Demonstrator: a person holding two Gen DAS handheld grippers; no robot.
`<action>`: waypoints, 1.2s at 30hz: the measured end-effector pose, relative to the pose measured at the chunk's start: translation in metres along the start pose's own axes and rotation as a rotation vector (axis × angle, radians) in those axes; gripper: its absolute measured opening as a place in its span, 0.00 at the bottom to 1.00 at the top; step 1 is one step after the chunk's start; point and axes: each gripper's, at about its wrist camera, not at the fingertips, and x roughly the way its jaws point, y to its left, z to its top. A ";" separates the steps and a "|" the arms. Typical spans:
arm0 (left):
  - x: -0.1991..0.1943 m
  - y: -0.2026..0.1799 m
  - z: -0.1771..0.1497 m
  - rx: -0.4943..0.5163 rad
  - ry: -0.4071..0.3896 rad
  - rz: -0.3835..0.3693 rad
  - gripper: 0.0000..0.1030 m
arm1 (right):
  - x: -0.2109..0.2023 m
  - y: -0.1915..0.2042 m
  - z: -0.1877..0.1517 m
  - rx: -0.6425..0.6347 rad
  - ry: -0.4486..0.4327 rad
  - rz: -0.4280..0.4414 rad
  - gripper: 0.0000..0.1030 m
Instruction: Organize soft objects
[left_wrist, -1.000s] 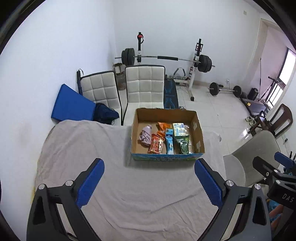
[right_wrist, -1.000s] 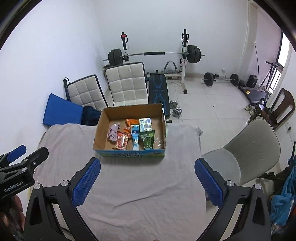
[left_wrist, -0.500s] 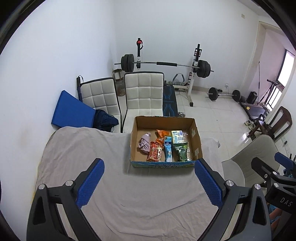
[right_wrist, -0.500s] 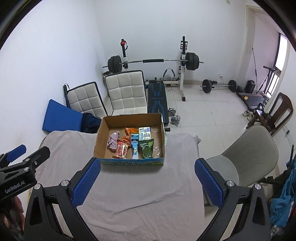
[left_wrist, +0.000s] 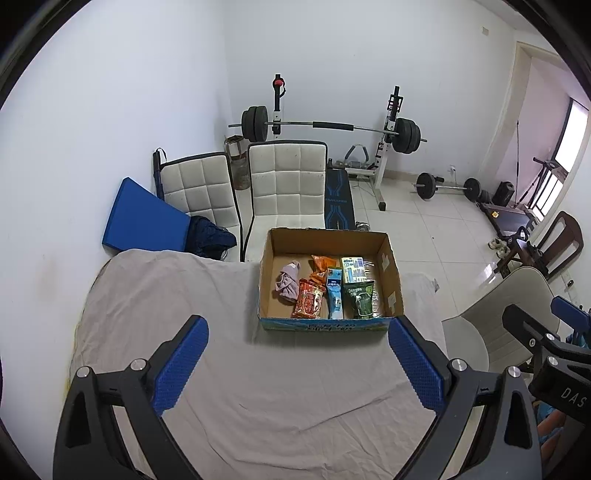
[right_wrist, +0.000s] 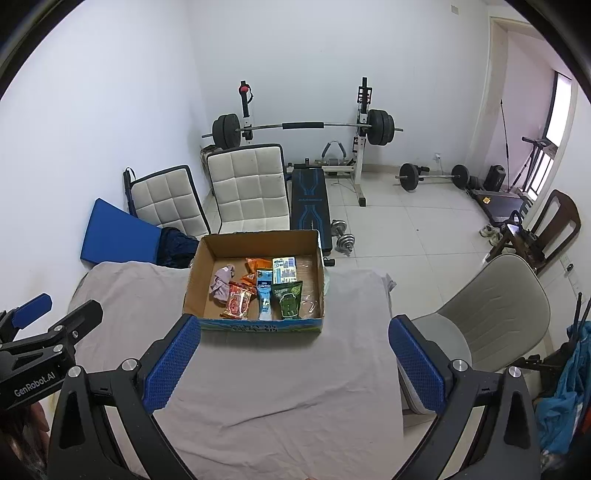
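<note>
A cardboard box (left_wrist: 391, 273) (right_wrist: 195, 280) stands on the grey-clothed table (left_wrist: 166, 295) (right_wrist: 288, 376), toward its far edge. Inside lie a crumpled mauve cloth (left_wrist: 288, 282) (right_wrist: 221, 282), a red snack pack (left_wrist: 308, 303) (right_wrist: 238, 304), an orange pack (left_wrist: 322, 264), a light blue pack (left_wrist: 335, 293) (right_wrist: 265, 293), a green pouch (left_wrist: 361, 298) (right_wrist: 288, 299) and a white-blue packet (left_wrist: 352, 265) (right_wrist: 284, 265). My left gripper (left_wrist: 297, 360) is open and empty, held high above the cloth before the box. My right gripper (right_wrist: 293, 360) is likewise open and empty.
Two white padded chairs (left_wrist: 288, 181) and a blue mat (left_wrist: 142, 221) stand behind the table. A grey chair (right_wrist: 498, 314) sits at its right side. A barbell rack (right_wrist: 303, 127), bench and dumbbells fill the tiled floor beyond.
Both grippers have drawn back and risen, so the box looks smaller and farther away. Their jaws have stayed open.
</note>
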 end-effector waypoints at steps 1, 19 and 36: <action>0.000 0.000 -0.001 -0.002 0.001 -0.001 0.97 | -0.001 0.000 0.000 0.000 -0.001 -0.002 1.00; -0.004 -0.004 -0.010 -0.005 -0.010 -0.003 0.97 | -0.010 -0.005 0.003 -0.006 -0.020 -0.008 1.00; -0.006 -0.005 -0.008 -0.005 -0.015 -0.002 0.97 | -0.013 -0.003 0.002 -0.006 -0.022 -0.010 1.00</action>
